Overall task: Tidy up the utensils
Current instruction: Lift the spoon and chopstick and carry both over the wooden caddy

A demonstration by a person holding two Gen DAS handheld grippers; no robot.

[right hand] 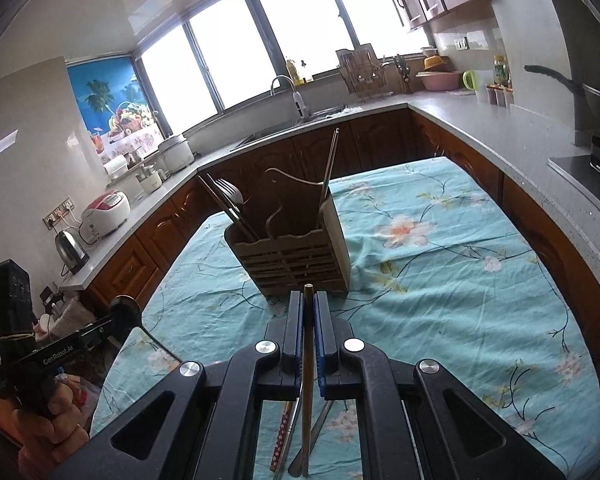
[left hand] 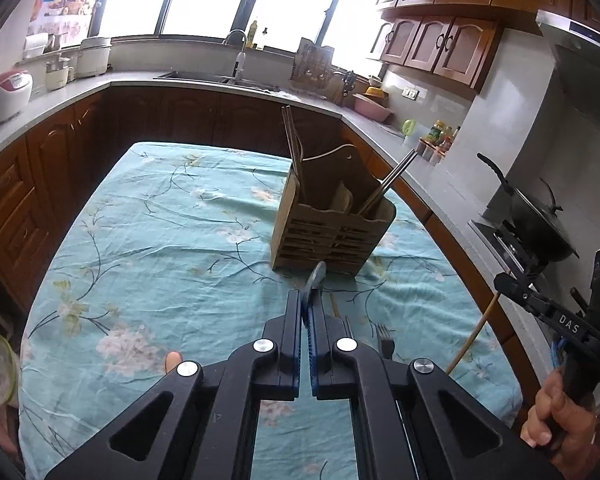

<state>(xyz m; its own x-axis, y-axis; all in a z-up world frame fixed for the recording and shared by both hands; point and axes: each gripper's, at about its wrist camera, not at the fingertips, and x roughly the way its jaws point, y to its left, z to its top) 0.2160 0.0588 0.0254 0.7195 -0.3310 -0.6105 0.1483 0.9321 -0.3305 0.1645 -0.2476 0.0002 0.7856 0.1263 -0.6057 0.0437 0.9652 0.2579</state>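
A wooden utensil holder (left hand: pixel 332 220) stands on the teal floral tablecloth (left hand: pixel 160 240); it also shows in the right wrist view (right hand: pixel 296 248). Metal chopsticks (left hand: pixel 392 180) and a spoon (right hand: pixel 230 192) stick out of it. My left gripper (left hand: pixel 309 300) is shut on a blue-handled utensil (left hand: pixel 315 280), just short of the holder. My right gripper (right hand: pixel 309 304) is shut on a wooden chopstick (right hand: pixel 308 360), its tip close to the holder's front. A fork (left hand: pixel 385 338) lies on the cloth beside the left gripper. More utensils (right hand: pixel 284 436) lie beneath the right gripper.
Wooden cabinets and grey counters (left hand: pixel 60 100) surround the table on three sides. A sink (left hand: pixel 220 78) is under the windows, a wok (left hand: pixel 540 224) sits on the stove at right. A rice cooker (right hand: pixel 106 212) and kettle (right hand: pixel 71 250) stand on the left counter.
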